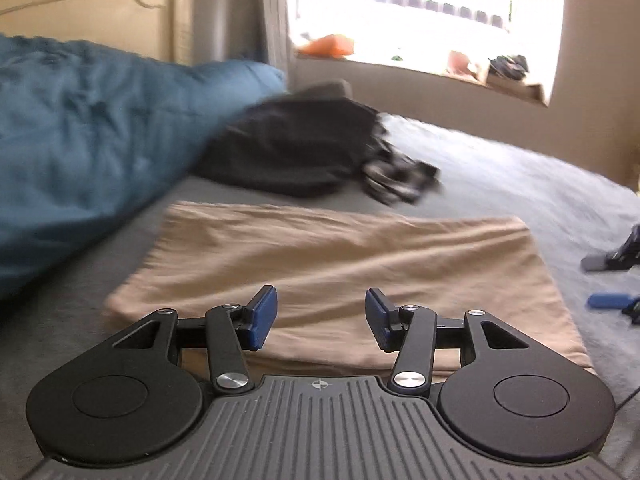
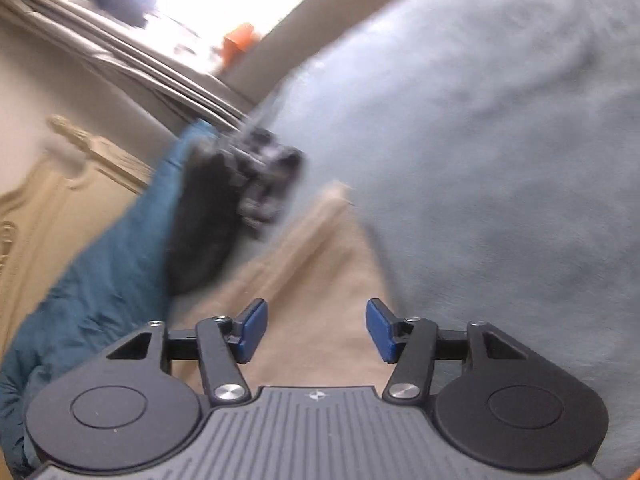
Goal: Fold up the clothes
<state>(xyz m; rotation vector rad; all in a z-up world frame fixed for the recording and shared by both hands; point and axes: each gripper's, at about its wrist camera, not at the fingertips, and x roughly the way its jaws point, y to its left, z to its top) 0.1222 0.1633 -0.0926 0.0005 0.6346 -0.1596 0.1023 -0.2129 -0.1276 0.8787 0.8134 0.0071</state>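
Tan garment flat on grey bed, already folded to a rough rectangle. Long axis runs 9-to-3 across left wrist view; near folded edge faces the camera, far edge toward 12. Lies dead ahead of left tongs, at 12, directly under and beyond the blue pads. Pads apart, nothing between them, no cloth pinched: released, empty.

In right wrist view, same garment runs from 6 up toward 12-to-1, view rolled and heavily blurred. Right tongs over what looks like its right-hand end, pads parted, empty. Same right tongs visible at 3 in left view, off the right edge of the cloth, above bare bed. Contact with bed: cannot tell.

Judgement: left tongs nearer the garment's middle, right tongs at its short end. Next fold or pickup probably needs both at the near long edge, or one at each short end; closing across the 9-to-3 axis halves it.

Outward: dark clothes pile at 12 past the far edge, close to the tan piece, touching or not: cannot tell; patterned black-and-white item on its right side. Likely next in queue. Teal duvet bunched at 9-to-10, near the garment's left end. Cream headboard at 11, bright window at 1 with clutter on the sill.

Risk: cloth limp, a one-ended lift drags the fold open.
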